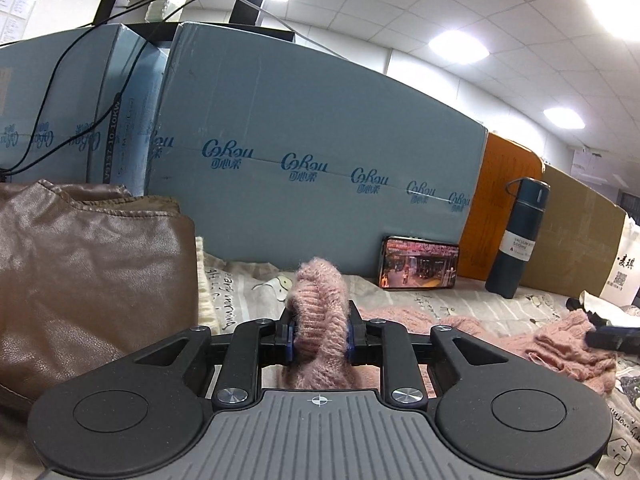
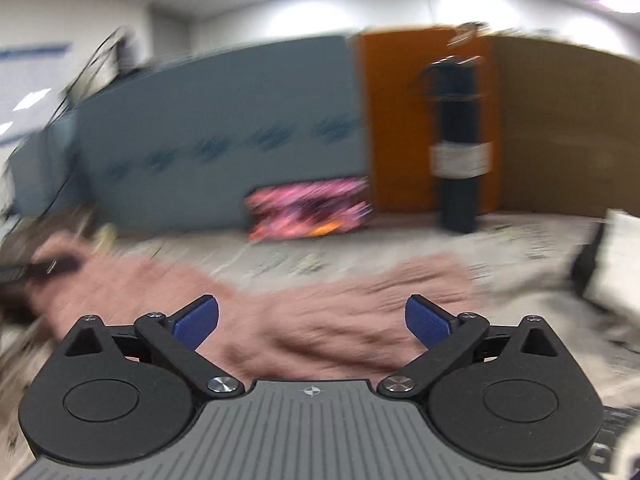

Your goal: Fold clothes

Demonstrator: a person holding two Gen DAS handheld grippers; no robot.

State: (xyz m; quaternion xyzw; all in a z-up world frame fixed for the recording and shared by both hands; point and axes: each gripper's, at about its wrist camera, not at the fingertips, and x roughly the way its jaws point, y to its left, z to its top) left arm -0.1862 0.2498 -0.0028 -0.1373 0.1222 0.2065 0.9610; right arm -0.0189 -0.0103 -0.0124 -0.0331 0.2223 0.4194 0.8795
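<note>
Pinching a bunched fold of the pink knit sweater (image 1: 318, 320), my left gripper (image 1: 320, 338) sits clamped on it, I judge so that this end stays anchored. The sweater trails rightward across the printed bed sheet (image 1: 460, 300), in front of the blue carton (image 1: 320, 140) along the sheet's far edge. My right gripper (image 2: 312, 324) hangs over it, jaws wide apart and empty, presumably ready for 1 fresh grab.

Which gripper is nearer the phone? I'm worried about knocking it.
Left, likely. The left gripper, clamping the pink sweater, faces the phone beyond it; the right gripper hovers open farther back.
</note>
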